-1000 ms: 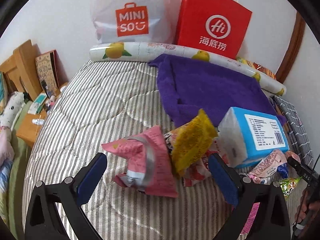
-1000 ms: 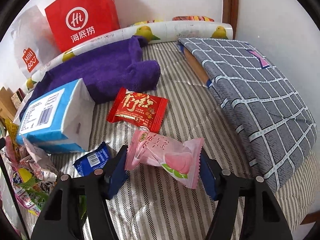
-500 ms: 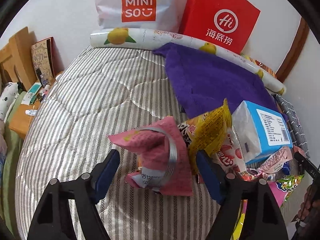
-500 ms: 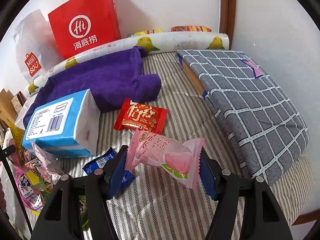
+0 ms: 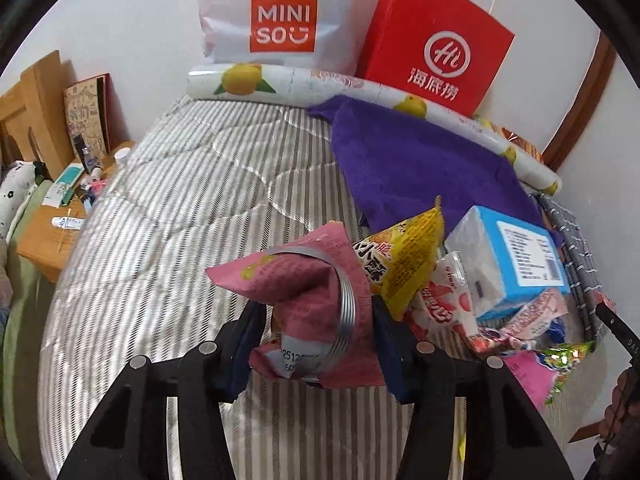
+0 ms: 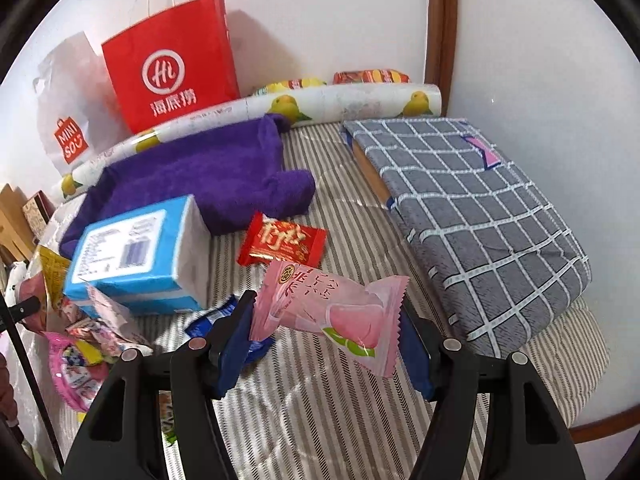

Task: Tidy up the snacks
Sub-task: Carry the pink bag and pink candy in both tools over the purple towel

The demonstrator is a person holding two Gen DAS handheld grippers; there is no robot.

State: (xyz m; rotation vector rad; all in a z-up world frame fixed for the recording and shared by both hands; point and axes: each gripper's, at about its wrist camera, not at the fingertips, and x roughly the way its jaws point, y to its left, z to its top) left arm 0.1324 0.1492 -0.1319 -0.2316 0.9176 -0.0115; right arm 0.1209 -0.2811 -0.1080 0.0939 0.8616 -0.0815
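The left gripper [image 5: 318, 338] has just been closing and its blue pads now press both sides of a crumpled pink foil snack packet with a silver band [image 5: 316, 300], low over the striped bed quilt [image 5: 180, 208]. Just right of it lie a yellow triangular snack bag [image 5: 412, 256], a heap of small wrapped sweets [image 5: 516, 328] and a blue-and-white tissue pack [image 5: 516, 256], partly on a purple towel [image 5: 416, 160]. Behind stand a white "MINISO" bag [image 5: 280, 20] and a red paper bag marked "Hi 海底捞" [image 5: 436, 40].

The right gripper [image 6: 326, 326] clamps a pale pink peach-printed sweet wrapper [image 6: 332, 308], lifted clear of the quilt. Only this view shows a red sachet with gold characters [image 6: 282, 242], a blue wrapper [image 6: 212, 318] and a grey checked folded cloth [image 6: 472, 216].
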